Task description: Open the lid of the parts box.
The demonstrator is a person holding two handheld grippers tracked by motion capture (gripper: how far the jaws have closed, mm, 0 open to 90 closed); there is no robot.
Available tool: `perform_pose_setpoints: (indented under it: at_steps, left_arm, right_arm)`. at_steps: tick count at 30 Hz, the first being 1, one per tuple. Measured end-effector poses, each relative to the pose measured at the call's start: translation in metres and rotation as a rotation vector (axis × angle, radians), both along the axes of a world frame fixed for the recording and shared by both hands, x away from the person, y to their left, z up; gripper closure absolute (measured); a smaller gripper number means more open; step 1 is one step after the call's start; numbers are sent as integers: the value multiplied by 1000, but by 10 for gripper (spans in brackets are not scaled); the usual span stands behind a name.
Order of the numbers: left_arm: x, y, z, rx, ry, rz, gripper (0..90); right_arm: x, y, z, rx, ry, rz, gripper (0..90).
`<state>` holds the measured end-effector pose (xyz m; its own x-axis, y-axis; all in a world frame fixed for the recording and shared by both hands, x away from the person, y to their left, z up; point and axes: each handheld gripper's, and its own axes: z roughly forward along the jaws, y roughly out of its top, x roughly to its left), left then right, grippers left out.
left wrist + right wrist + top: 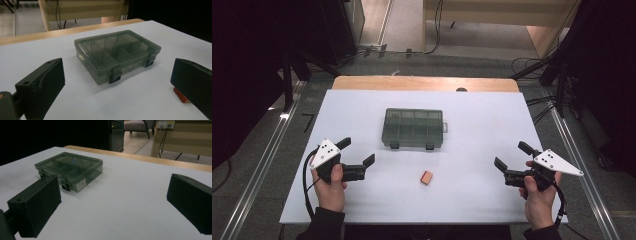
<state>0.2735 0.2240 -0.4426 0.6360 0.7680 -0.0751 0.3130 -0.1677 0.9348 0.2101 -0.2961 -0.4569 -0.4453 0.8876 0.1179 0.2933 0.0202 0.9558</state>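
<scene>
Black claws point(359, 152) — seemingly dark sleeves point(323, 224)

In my left gripper view, my far jaw covers most of the orange block point(180, 95); just one corner peeks out beneath it. That jaw runs off the right edge, and the near one off the bottom. In my right gripper view, my near jaw hides the front corner of the box point(72, 168). Its compartments look too dim to tell any contents.

Translucent smoky glossy plastic organiser box point(117, 53); matt white tabletop point(492, 130)
</scene>
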Motion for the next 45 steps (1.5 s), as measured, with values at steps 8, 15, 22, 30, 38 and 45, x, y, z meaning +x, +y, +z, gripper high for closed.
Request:
perform_pose_setpoints:
  at_steps: [8, 15, 22, 30, 38, 45]
  left_arm:
    - [14, -5, -1, -22, 19, -5, 0]
    - [23, -9, -1, -31, 35, -16, 0]
    - [31, -11, -2, -40, 52, -20, 0]
    - [38, -13, -4, -36, 68, -17, 0]
    - [44, -16, -3, -44, 63, 3, 176]
    - [49, -16, -3, -55, 76, 19, 437]
  right_arm:
    - [8, 10, 4, -10, 7, 31, 0]
    - [17, 22, 8, -18, 20, 66, 0]
    - [28, 33, 16, -28, 27, 105, 0]
    - [40, 48, 17, -33, 39, 121, 55]
    - [51, 56, 16, -12, 53, 129, 186]
    - [63, 67, 17, -25, 95, 186, 376]
